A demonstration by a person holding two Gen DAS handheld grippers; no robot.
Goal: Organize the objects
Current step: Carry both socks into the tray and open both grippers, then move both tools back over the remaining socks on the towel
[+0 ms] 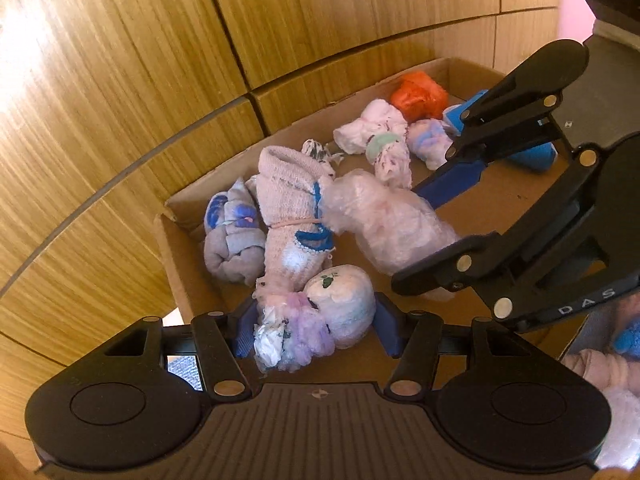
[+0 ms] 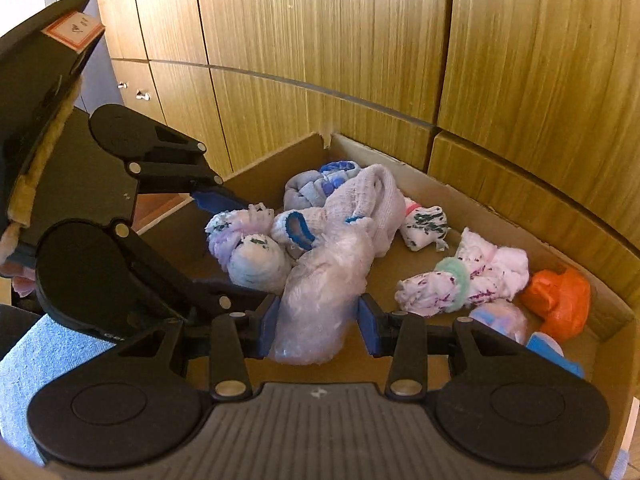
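Both claws are over the cardboard box (image 1: 180, 264), which sits against wood-panel cabinet fronts (image 1: 120, 80).

Left claw (image 1: 316, 328): the white-lilac sock bundle (image 1: 320, 320) sits between the blue pads. The left pad (image 1: 245, 334) looks pressed into the frilly end and the right pad (image 1: 387, 330) sits right at the ball's side, so I read it as gripping the bundle. The lower part of the bundle is cut off by the claw body.

Right claw (image 2: 316, 326): closed on the clear-wrapped pale pink roll (image 2: 320, 300). The left pad (image 2: 268, 328) is against it. The right pad (image 2: 370, 330) is just at its edge, and contact there is hard to confirm. The roll's far end runs under the pile.

Middle of the box, toward its left wall: a long pink sock roll with blue trim (image 1: 288, 208), tied with a band, and a grey-blue sock ball (image 1: 232, 236) beside it.

Toward the back wall: a small white bundle with a dark print (image 2: 424, 226).

Right end of the box: a white-purple bundle with a mint cuff (image 2: 460, 276), an orange bundle (image 2: 560, 304) in the corner, and a pale blue-pink ball (image 2: 502, 322) in front of it. A blue item (image 2: 556, 354) is mostly hidden by the right claw, so I can't identify it.

More pink and blue fabric (image 1: 612, 356) lies outside the box at the frame's right edge, cropped and blurry. The tag (image 2: 74, 30) on the left claw's body is unreadable.
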